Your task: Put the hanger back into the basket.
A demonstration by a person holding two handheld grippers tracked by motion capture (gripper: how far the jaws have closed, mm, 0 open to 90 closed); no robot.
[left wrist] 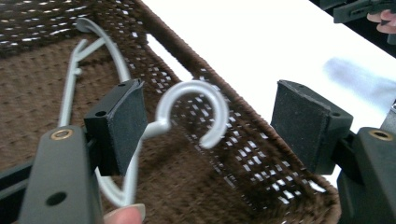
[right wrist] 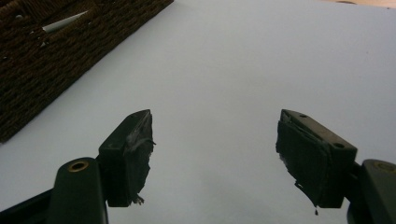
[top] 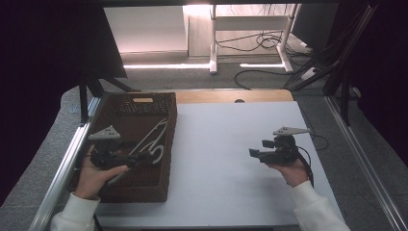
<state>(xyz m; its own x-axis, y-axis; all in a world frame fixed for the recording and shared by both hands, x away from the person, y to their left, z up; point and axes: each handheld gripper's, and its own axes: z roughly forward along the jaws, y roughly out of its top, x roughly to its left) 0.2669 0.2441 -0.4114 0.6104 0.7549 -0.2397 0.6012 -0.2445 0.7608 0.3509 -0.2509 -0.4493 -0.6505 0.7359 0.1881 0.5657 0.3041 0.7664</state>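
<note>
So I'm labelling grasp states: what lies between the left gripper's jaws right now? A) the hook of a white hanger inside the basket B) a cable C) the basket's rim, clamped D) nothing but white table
A: in the left gripper view the left gripper stands open, and the white hanger shows its hook curling in the gap, over the brown woven basket.
</note>
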